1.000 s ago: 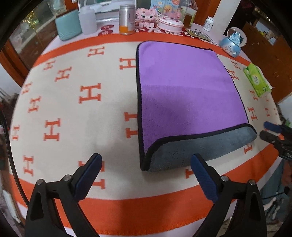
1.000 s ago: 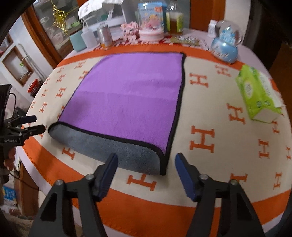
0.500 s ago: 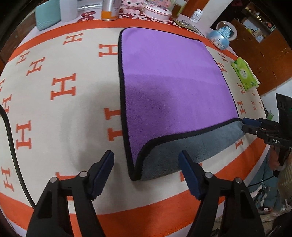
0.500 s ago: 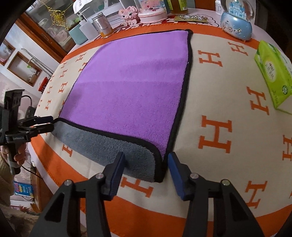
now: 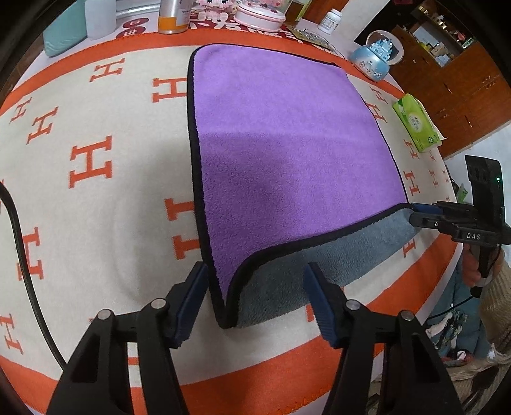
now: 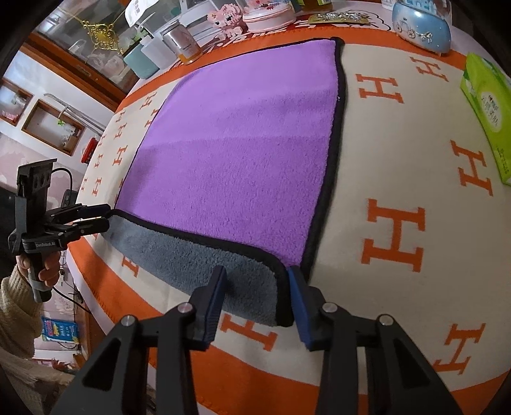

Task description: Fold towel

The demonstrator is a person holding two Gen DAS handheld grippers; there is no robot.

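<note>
A purple towel with black trim and a grey underside lies flat on the table, its near edge rolled so the grey shows; it also fills the right wrist view. My left gripper is open, its jaws either side of the towel's near left corner. My right gripper is open around the near right corner, the pads close to the cloth. Each gripper shows side-on in the other's view, the right and the left, both at the towel's edge.
The table wears a cream cloth with orange H marks and an orange border. A green tissue pack lies to the right. A snow globe, cans, bottles and a pink box stand along the far edge.
Both grippers have moved forward and down to the towel's near corners. Their jaws have narrowed, the right more than the left, and now straddle the rolled edge.
</note>
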